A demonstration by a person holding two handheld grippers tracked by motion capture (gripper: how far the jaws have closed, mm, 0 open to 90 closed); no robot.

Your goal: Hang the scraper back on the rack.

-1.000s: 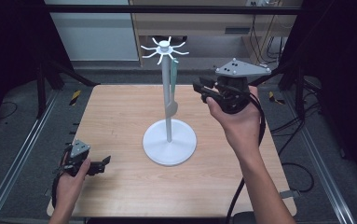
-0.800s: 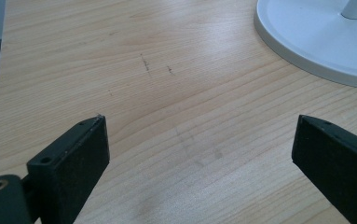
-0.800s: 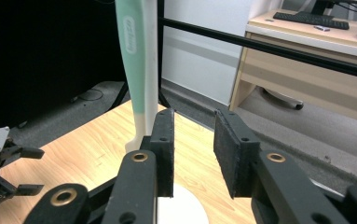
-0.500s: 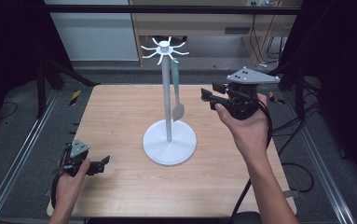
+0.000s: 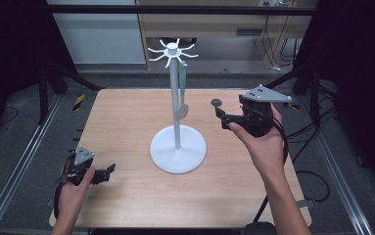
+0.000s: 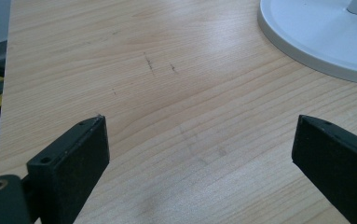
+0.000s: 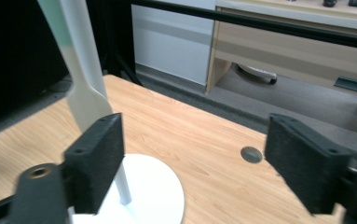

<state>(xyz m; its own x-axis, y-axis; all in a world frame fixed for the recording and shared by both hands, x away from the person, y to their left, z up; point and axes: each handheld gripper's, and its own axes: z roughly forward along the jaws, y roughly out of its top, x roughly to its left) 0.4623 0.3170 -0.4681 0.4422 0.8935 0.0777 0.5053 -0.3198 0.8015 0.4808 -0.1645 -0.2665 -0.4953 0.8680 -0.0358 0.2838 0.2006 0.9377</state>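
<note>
White stand [image 5: 177,147] sits mid-desk, round base flat on the wood, pole straight up to a ring of hooks at the top. A spatula [image 5: 181,93] hangs off one hook, green handle up, pale blade down beside the pole, clear of the base. Hung like that prob. so it dangles free and can be lifted or taken off w/o knocking anything.

Right claw [image 5: 220,113] is held up in the air at about 3 o'clock of the pole, near the level of the blade, jaws pointing at it. Jaws stand wide apart w/ nothing between them. In the right gripper view the blade [image 7: 87,105] hangs just past the left jaw, not touching as far as I can tell. My read: lined up w/ the spatula, either to take it or having just let it go; can't say which.

Left claw [image 5: 107,170] sits low at approx 8 o'clock of the stand, near the desk [image 5: 126,117] front edge, well apart from everything. Jaws wide, empty, bare wood between them, base rim [image 6: 306,56] at top right. Looks parked, out of the right hand's way.
</note>
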